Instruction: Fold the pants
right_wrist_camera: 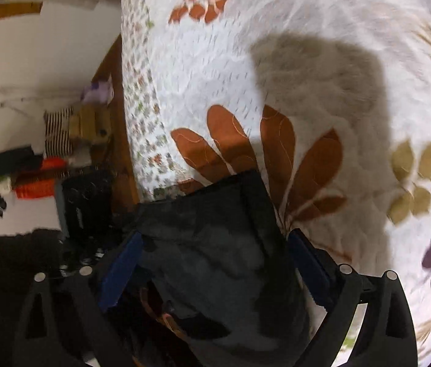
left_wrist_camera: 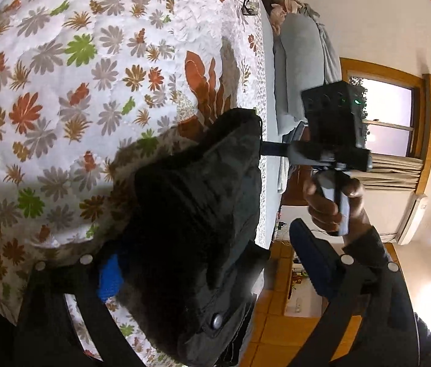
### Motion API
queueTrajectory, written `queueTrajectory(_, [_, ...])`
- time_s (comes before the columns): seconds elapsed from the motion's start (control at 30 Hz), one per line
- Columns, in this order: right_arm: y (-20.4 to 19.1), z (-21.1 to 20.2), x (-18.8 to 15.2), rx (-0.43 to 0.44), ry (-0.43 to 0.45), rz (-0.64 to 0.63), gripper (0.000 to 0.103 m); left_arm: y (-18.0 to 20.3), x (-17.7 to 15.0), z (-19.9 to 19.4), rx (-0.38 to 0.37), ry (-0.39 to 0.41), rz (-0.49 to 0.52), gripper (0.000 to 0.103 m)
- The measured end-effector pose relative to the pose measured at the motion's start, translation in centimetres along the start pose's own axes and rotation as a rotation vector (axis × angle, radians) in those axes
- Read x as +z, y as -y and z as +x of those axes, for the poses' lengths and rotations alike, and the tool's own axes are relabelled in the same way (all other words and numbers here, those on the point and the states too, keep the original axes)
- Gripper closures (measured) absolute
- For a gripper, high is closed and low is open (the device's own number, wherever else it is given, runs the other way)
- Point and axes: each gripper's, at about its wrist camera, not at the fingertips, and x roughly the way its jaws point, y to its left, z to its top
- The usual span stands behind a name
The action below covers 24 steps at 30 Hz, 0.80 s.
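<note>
Window (left_wrist_camera: 389, 116) left view only; pants (right_wrist_camera: 215, 257) both.

- No readable txt, labels, brands or nos. anywhere, either view.
- Dark device (right_wrist_camera: 85, 211) by bed edge, right wrist view: pale marks on front, too blurred to read.
- White wall unit (left_wrist_camera: 412, 218), left wrist view: small mark, illegible.

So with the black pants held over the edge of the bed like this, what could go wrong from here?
1. The black pants hang in a bunched wad between the wide-spread right tongs, so the fold may come out crooked.
2. The pants sit at the floral bedspread's edge, so a slip could drop them to the floor.
3. The left tongs are buried in cloth, so their hold is hard to judge.
</note>
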Motion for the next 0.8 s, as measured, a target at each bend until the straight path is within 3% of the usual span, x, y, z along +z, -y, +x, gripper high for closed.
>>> queueTrajectory(0.2, [0.8, 2.3, 1.6, 0.007, -0.070, -0.026, 0.006, 0.7, -0.2, 0.2, 0.010, -0.004, 0.017, 0.009])
queueTrajectory(0.33, [1.2, 2.5, 1.6, 0.026, -0.071, -0.026, 0.008, 1.0, -0.3, 0.3, 0.037, -0.013, 0.017, 0.029])
queueTrajectory(0.4, [1.3, 2.4, 1.6, 0.044, -0.068, -0.018, 0.037, 0.9, -0.2, 0.4, 0.033, -0.019, 0.010, 0.045])
queueTrajectory(0.43, [1.4, 2.2, 1.6, 0.045, -0.065, -0.013, 0.043, 0.7, -0.3, 0.5, 0.034, -0.028, 0.009, 0.063])
queueTrajectory(0.5, [1.5, 1.9, 1.5, 0.036, -0.061, -0.008, 0.061, 0.9, -0.4, 0.7, 0.025, -0.036, 0.028, 0.071])
queueTrajectory(0.6, [1.1, 1.0, 1.0, 0.018, -0.044, -0.004, 0.070, 1.5, -0.8, 0.6, 0.016, -0.030, 0.070, 0.074])
queueTrajectory(0.8, [-0.5, -1.1, -0.8, -0.032, 0.022, 0.007, 0.076, 2.7, -1.1, 0.8, 0.017, -0.014, 0.147, 0.075])
